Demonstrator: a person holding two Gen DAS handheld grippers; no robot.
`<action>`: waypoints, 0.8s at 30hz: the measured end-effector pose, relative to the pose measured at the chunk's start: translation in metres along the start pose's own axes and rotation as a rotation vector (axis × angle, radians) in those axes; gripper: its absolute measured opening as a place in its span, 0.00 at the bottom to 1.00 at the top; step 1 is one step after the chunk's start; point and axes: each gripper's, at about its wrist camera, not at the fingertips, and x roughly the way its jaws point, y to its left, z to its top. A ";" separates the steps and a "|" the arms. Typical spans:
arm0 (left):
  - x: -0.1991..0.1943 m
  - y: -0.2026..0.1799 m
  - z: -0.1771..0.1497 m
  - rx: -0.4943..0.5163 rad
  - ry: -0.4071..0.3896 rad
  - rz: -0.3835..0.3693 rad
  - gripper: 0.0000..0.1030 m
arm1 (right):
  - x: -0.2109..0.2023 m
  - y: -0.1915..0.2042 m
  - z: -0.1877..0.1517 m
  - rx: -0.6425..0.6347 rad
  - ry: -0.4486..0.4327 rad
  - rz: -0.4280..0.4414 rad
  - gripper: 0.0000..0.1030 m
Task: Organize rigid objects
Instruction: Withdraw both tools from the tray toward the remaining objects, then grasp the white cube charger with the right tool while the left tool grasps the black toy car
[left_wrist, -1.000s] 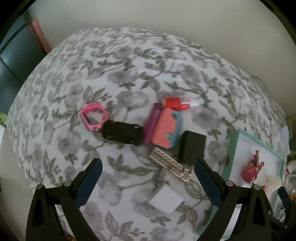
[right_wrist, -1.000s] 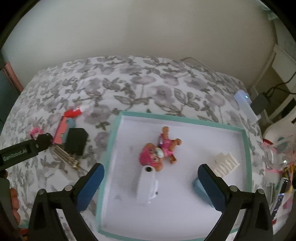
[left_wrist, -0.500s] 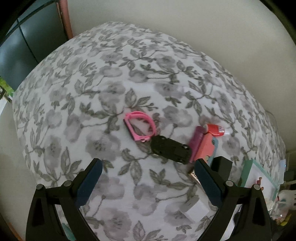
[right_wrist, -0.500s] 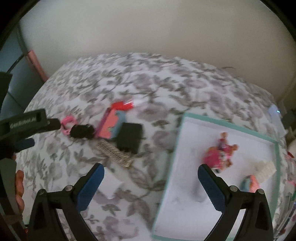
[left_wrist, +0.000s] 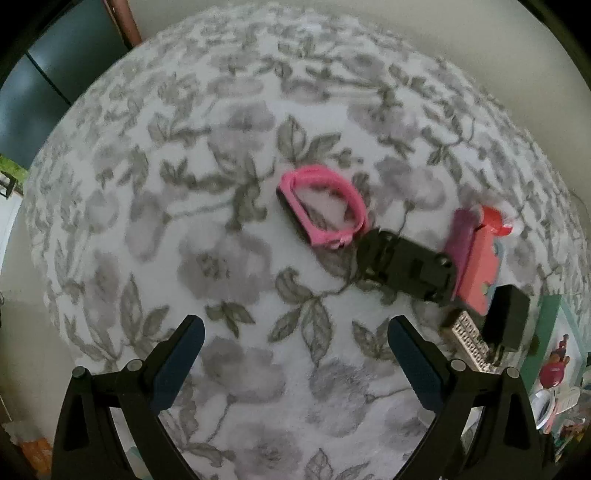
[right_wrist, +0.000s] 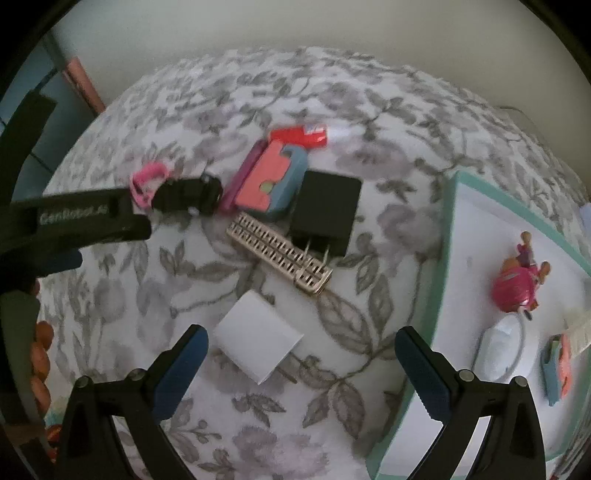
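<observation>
Left tool (left_wrist: 295, 349): we see it wide open, empty, near the pink band (left_wrist: 322, 210).
Right tool (right_wrist: 301, 363): we see it wide open, empty, over the white block (right_wrist: 258, 341).

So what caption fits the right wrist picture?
Open right gripper hovers over a white box beside a teal-rimmed tray.

Soft, matt floral cloth (right_wrist: 258, 110) underlies everything; on it, a rubbery pink band (left_wrist: 321, 210), a matt black plastic charger (right_wrist: 325, 210) and a smooth white block (right_wrist: 258, 341).

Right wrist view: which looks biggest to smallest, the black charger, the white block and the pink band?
1. Black charger and white block: alike, and the block lies nearer, so unranked.
2. Pink band: smallest, partly hidden.
</observation>
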 end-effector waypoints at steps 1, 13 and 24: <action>0.004 0.000 -0.001 -0.004 0.013 -0.004 0.97 | 0.004 0.003 -0.001 -0.013 0.009 -0.008 0.99; 0.009 -0.006 0.004 0.001 0.033 -0.022 0.97 | 0.021 0.008 -0.007 -0.076 0.013 -0.097 0.91; -0.003 -0.034 0.029 0.047 -0.009 -0.102 0.97 | 0.016 -0.003 -0.005 -0.078 0.006 -0.083 0.80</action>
